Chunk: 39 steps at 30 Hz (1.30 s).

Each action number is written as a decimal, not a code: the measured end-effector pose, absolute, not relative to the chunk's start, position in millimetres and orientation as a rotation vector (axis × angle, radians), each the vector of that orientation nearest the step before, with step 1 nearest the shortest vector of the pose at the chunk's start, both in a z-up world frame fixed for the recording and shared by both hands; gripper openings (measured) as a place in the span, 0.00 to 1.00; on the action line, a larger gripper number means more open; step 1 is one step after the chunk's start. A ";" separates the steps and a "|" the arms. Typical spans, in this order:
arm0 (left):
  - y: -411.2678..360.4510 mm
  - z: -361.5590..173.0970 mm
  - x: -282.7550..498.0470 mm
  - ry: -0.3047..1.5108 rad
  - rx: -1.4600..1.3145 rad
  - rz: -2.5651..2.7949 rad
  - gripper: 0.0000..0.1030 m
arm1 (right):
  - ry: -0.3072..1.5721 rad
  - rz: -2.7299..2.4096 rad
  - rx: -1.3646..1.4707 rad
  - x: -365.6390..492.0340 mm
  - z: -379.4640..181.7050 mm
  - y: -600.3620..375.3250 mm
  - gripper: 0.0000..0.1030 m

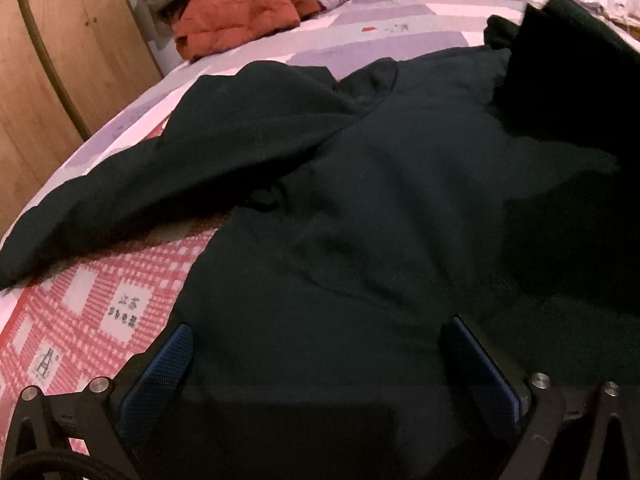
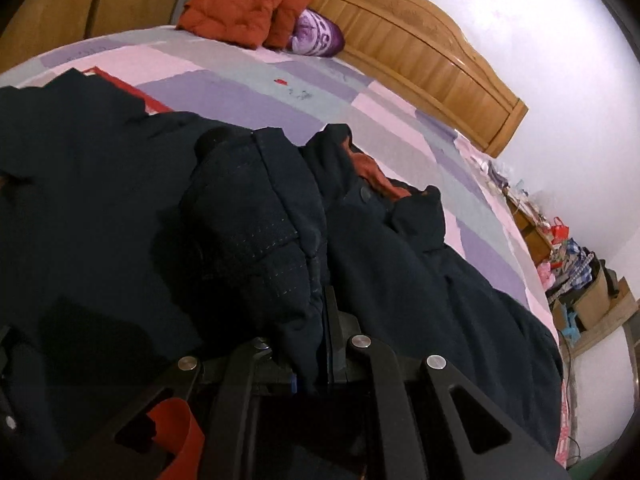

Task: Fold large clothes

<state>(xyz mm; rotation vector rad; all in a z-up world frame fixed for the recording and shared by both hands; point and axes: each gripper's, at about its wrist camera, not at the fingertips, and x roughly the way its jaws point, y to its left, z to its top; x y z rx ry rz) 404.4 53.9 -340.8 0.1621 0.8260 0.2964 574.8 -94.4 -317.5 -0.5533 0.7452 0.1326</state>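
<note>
While the left wrist view looked down along its own gripper (image 1: 316, 344), the two blue-padded fingers (image 1: 160, 372) stood wide apart with nothing between them, hovering just above the body of a large dark coat (image 1: 360, 220). The coat lay spread across the bed (image 1: 400, 28), one sleeve (image 1: 132, 184) stretched toward the bed's left edge over a red checked sheet (image 1: 80, 300). An orange padded jacket (image 1: 240, 12) sat heaped near the headboard, well apart from the coat.

In the right wrist view, the right gripper (image 2: 316, 356) was clamped shut on a thick fold of the coat's quilted fabric (image 2: 256, 232), which bulged up between the jaws. Judging from this, the step in hand was carrying that side of the coat over onto its middle. Doing it well would probably mean keeping the pinch firm, laying the fold flat, not bunched, and using the free left gripper to steady the body.

Only the left view showed the outstretched sleeve and the open left gripper. Only the right view showed the pinched fabric, the coat's orange lining (image 2: 372, 172), the wooden headboard (image 2: 420, 56) and cluttered shelves (image 2: 580, 276) past the bed's far right corner.
</note>
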 end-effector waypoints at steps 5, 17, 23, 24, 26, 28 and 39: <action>65.8 -339.3 402.3 0.820 0.173 0.304 1.00 | 0.751 0.199 -0.535 580.9 -315.4 -78.3 0.09; 59.8 -341.3 399.9 0.812 0.199 0.319 1.00 | 0.844 0.328 -0.436 552.3 -302.8 -106.6 0.29; 56.8 -342.1 398.7 0.806 0.218 0.331 1.00 | 0.871 0.394 -0.411 526.2 -300.5 -123.8 0.57; 56.5 -342.1 398.3 0.805 0.220 0.332 1.00 | 0.874 0.397 -0.408 526.0 -301.1 -123.6 0.59; 56.2 -342.3 398.5 0.804 0.223 0.334 1.00 | 0.892 0.411 -0.380 529.0 -304.1 -119.9 0.64; 55.9 -342.3 398.1 0.804 0.224 0.335 1.00 | 0.900 0.442 -0.346 531.1 -303.7 -111.0 0.71; 55.9 -342.3 398.1 0.804 0.224 0.336 1.00 | 0.655 0.102 -0.250 519.9 -243.9 -197.0 0.73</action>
